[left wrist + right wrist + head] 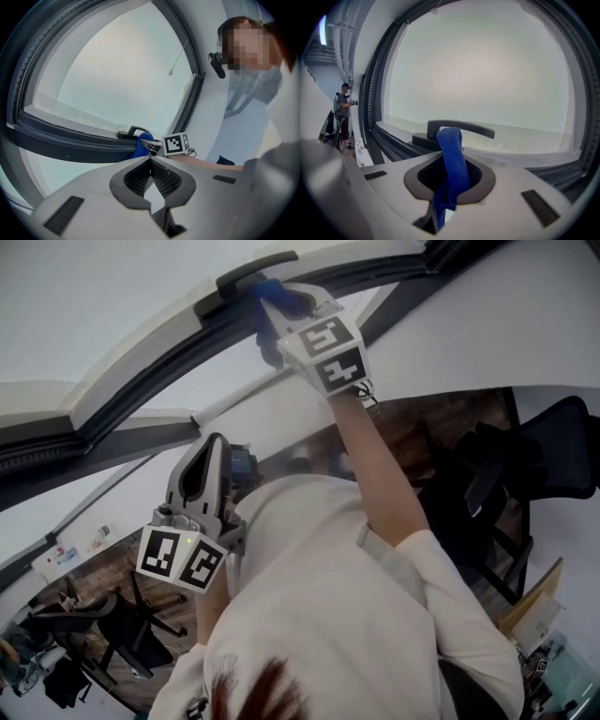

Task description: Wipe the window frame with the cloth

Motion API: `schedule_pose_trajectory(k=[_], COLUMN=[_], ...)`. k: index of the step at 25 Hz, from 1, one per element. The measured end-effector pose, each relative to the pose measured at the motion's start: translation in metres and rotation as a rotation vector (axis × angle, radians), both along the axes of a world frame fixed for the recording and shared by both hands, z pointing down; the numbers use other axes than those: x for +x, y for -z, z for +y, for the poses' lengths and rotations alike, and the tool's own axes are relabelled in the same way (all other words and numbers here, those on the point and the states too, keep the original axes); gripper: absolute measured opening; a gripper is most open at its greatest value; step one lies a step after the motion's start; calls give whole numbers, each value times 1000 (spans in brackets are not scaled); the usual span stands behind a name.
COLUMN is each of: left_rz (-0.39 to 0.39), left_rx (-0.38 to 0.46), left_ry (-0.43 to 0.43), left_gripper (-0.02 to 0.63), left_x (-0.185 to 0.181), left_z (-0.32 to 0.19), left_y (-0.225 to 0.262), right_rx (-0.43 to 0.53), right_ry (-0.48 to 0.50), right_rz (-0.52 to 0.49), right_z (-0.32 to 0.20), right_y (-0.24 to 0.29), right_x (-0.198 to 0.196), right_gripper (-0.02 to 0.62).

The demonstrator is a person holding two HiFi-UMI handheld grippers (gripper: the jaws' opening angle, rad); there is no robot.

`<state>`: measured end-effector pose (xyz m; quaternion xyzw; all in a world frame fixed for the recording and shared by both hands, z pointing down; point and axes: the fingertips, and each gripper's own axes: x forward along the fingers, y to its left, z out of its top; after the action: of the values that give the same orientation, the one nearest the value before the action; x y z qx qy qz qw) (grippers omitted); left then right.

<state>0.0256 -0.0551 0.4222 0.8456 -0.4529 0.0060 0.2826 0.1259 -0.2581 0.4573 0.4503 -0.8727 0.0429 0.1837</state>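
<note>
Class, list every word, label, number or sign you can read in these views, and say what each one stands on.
No readable words or numbers anywhere.
Right marker cube, on the right gripper: black-and-white square patterns, no letters.
Left marker cube, on the left gripper: likewise, patterns only.
Small items at the head view's lower left: labels too small to read.
Blue cloth: no print.

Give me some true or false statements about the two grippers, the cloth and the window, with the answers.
The right gripper is shut on the blue cloth. True.
The left gripper holds a second cloth. False: it is shut and empty.
The blue cloth's tip is close to the dark window handle. True.
The left gripper is pressed on the window frame. False: it is held lower, clear of the frame.
</note>
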Motion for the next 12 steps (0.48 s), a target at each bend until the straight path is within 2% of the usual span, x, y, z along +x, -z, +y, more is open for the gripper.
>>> schedule_pose_trajectory(k=[5,9,12], left_rz=[23,-3,-13], left_rx=[-15,-9,1], left_ry=[-134,-240,-280], left_gripper=[9,9,9], left_x=[44,70,79], left_z=[8,16,18], left_y=[-1,0,2], right_rx=[-5,-7,-8], right_ry=[-49,-48,-50], right_rz=[-14,-24,-23], right_z=[0,2,3], right_y=[-4,-6,-6], right_x=[22,25,26], right_gripper=[51,51,51])
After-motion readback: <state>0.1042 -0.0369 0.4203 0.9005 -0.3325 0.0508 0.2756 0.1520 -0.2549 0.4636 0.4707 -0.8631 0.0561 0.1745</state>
